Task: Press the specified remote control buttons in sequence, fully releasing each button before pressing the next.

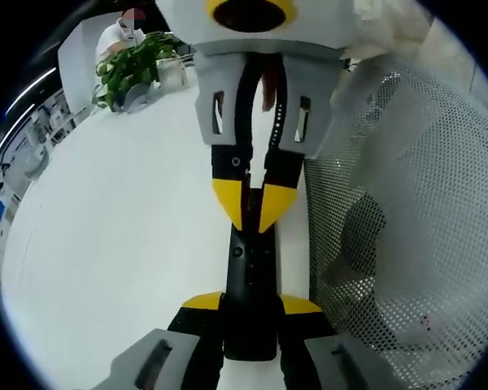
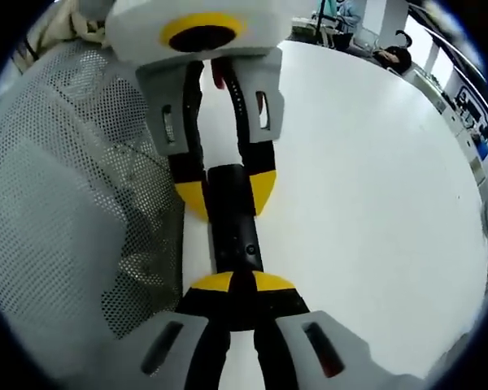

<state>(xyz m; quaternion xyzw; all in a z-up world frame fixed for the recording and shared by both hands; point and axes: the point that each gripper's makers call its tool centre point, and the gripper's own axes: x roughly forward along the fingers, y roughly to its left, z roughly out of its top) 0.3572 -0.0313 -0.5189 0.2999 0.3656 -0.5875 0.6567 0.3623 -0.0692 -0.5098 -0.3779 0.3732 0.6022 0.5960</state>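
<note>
Clamping the black remote (image 1: 250,296) in left gripper (image 1: 251,305) jaws, right gripper (image 2: 234,282) jaws together atop it

Remote (image 1: 249,292) on table (image 1: 106,244), between both grippers

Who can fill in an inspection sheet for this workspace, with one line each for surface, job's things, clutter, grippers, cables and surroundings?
Surface: white table, bare where it shows.
Job's things: black remote control, lying lengthwise between the two grippers; small round buttons on its top face.
Clutter: grey perforated mesh along one side of the table.
Grippers: left gripper shut on one end of the remote; right gripper with its yellow tips closed together on the remote's top face.
Cables: nothing seen.
Surroundings: potted green plant at the far table edge, a seated person behind it.
</note>
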